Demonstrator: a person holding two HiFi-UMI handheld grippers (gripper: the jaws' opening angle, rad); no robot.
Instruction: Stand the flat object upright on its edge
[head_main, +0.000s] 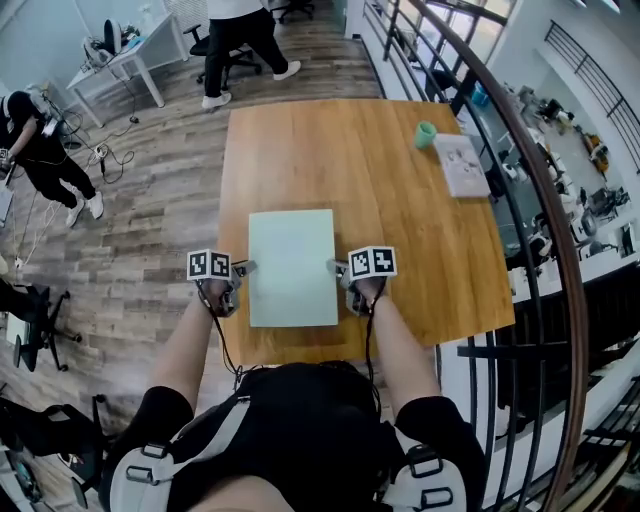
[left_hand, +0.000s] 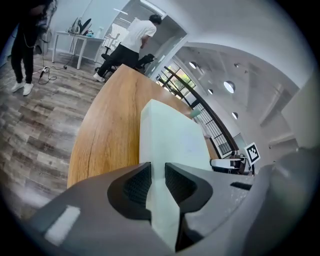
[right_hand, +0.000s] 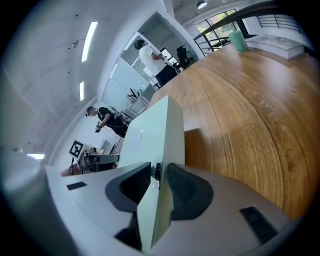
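While wooden table stands on plank floor, left hand-held gripper clamps board; right hand-held gripper straddles it unclenched.

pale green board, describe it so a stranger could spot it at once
On the wooden table, look at the near edge. The pale green board lies flat there between the left gripper and right gripper, far larger and plainer than the white booklet and green cup at the far right.

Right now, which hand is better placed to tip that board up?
Left, probably: the left tool grips the board at one edge, while the right tool only straddles the opposite edge, a gap showing.
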